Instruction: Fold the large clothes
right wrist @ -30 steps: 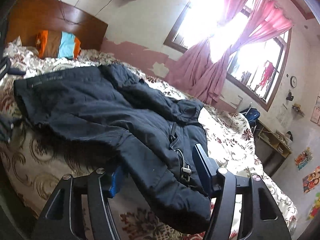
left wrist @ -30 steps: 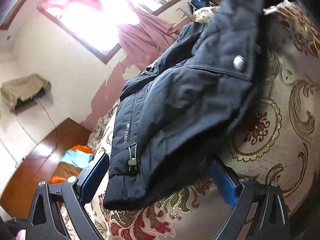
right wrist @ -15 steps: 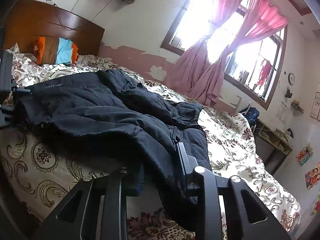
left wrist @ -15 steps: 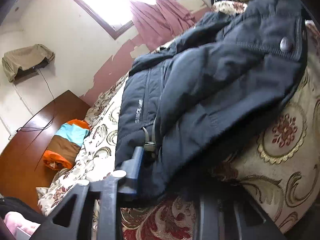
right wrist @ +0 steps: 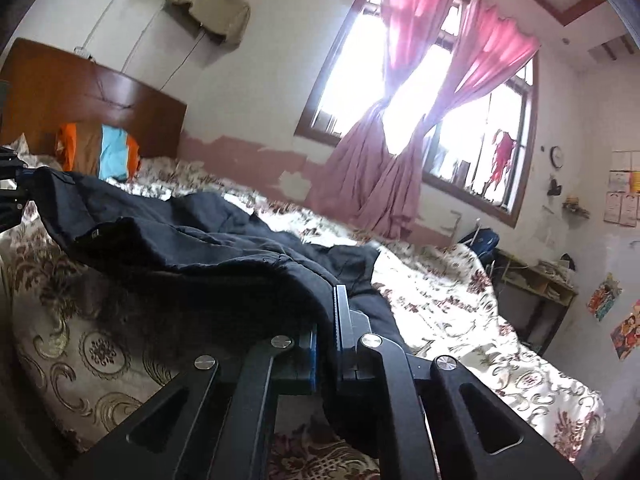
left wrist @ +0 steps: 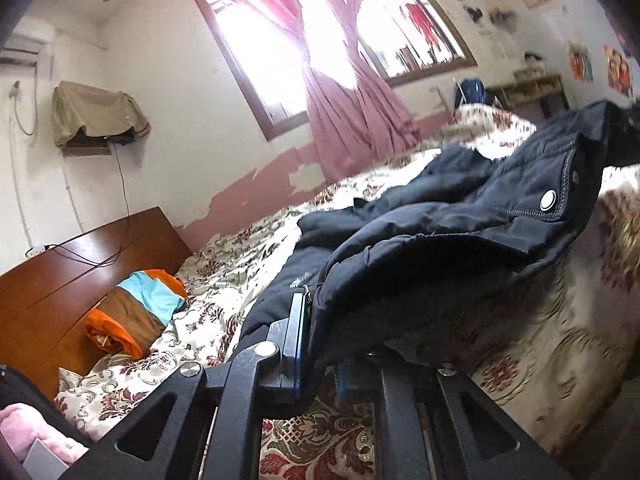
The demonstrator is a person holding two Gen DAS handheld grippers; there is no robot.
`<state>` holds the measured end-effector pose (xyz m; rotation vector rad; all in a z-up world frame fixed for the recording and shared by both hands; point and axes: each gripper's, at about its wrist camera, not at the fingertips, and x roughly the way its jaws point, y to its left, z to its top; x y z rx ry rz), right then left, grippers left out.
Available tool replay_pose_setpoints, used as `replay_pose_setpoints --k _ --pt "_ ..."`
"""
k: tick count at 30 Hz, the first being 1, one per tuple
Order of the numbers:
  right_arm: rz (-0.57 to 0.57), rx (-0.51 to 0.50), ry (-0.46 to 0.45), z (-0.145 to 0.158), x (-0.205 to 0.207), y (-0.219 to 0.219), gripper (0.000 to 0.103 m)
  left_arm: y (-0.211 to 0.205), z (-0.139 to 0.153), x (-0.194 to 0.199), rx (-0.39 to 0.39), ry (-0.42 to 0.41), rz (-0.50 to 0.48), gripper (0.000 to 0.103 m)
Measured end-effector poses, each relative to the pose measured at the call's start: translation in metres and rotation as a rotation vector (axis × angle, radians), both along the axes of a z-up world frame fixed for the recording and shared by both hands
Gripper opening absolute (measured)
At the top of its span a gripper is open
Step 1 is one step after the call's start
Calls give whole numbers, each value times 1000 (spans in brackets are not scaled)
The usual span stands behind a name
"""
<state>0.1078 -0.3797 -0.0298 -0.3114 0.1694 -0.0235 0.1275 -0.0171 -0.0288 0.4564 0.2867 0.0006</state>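
A large dark navy padded jacket (left wrist: 440, 240) lies spread across the floral bedspread (left wrist: 540, 340). My left gripper (left wrist: 320, 344) is closing its jaws on the jacket's near edge beside a zip pull, and the blue pads press the fabric. At the other end, my right gripper (right wrist: 328, 320) is shut on another near edge of the jacket (right wrist: 200, 248), with the fabric pinched tight. Both held edges are lifted off the bed, and the cloth sags between them. The left gripper (right wrist: 12, 184) also shows at the right wrist view's far left edge.
An orange, brown and blue pillow (left wrist: 136, 312) leans on the wooden headboard (left wrist: 60, 272). Pink curtains (right wrist: 400, 160) hang at the window behind the bed. A desk (right wrist: 532, 280) stands past the bed's foot. Something pink (left wrist: 24, 428) lies at the lower left.
Both grippers went from open around the jacket's edges to clamped on the fabric. Both have risen since, lifting the edges, and the left view has rolled level.
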Motion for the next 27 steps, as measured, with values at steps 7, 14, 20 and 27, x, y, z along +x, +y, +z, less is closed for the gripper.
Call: replay_pose_setpoints --k 7,14,20,27 --pt "3 16 -98 37 -52 -5 4 5 47 -44 -67 -79 -5 10" --pt "12 9 -202 70 -66 -7 4 3 87 -56 -86 -178 -34 6" --pt "1 -22 -231 85 -33 -4 4 0 105 -11 -96 -185 -48 6" --pt "-1 -52 -228 107 42 -2 4 -6 125 53 -117 -186 -36 6"
